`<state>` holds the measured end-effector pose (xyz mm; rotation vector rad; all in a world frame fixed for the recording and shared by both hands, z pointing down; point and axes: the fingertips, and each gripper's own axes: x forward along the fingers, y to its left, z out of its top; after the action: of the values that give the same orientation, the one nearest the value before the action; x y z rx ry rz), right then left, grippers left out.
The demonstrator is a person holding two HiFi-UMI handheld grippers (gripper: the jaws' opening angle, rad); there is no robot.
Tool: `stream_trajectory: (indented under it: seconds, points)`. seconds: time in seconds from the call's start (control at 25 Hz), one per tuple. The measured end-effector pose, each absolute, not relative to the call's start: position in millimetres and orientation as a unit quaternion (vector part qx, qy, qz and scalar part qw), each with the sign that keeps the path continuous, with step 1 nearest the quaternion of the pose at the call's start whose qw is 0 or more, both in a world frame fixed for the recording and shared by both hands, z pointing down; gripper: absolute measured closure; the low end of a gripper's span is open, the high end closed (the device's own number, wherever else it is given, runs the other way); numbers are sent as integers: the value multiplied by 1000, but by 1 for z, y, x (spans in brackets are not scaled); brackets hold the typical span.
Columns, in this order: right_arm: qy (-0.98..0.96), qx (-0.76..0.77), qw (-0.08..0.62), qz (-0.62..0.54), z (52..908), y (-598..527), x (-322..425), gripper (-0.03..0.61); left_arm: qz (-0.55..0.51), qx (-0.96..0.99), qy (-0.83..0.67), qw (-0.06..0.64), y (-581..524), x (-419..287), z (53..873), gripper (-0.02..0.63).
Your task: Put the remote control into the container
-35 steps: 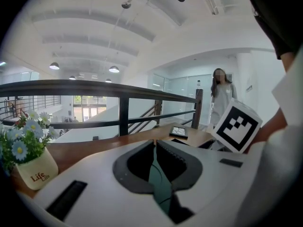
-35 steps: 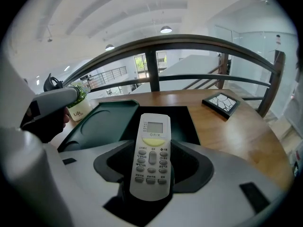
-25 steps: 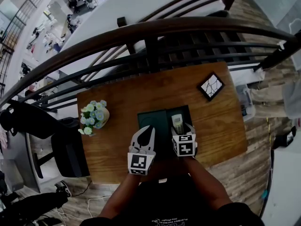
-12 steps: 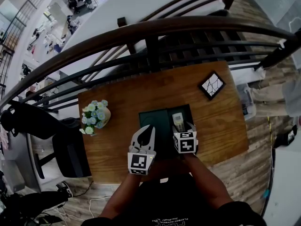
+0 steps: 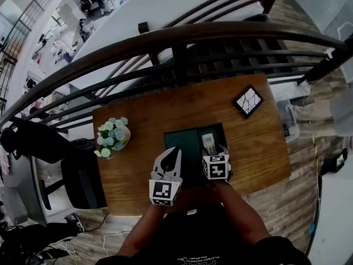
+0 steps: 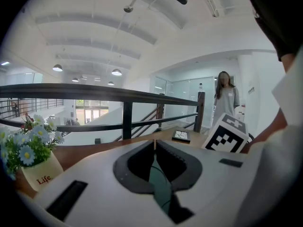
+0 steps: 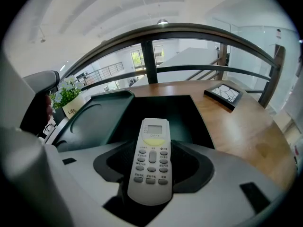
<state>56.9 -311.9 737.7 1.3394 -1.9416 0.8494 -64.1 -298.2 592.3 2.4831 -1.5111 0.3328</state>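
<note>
little has changed: right gripper (image 5: 214,152) still grips the remote (image 7: 150,160) over the container (image 5: 185,142), release pending; left gripper (image 5: 172,152) closed, seemingly empty.

The head view looks steeply down from high above the table (image 5: 132,175), container (image 5: 185,142) near centre. Each gripper view sits low, close behind its own jaws, facing the railing (image 5: 182,35) — all three share the flower pot (image 5: 113,137) and picture frame (image 5: 247,101).

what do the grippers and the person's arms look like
The left gripper and right gripper each have a light grey rounded shell, dark linings inside the jaws, and a white cube with black square markers. No cables show. The person wears a black top, forearms bare.
</note>
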Motion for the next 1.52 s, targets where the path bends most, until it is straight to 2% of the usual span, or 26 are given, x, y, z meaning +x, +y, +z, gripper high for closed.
stream_trajectory:
  seconds: [0.4, 0.8, 1.0, 1.52]
  points:
    - [-747, 496, 306, 320, 725, -309, 52, 333, 112, 843, -516, 105, -294, -66, 586, 594]
    - [-793, 500, 277, 209, 649, -304, 49, 333, 102, 847, -514, 93, -287, -66, 565, 594]
    - [-828, 498, 229, 114, 582, -296, 36, 334, 91, 849, -513, 87, -273, -72, 549, 594]
    - [-847, 520, 94, 60, 478, -257, 8, 353, 47, 865, -497, 47, -239, -81, 500, 594]
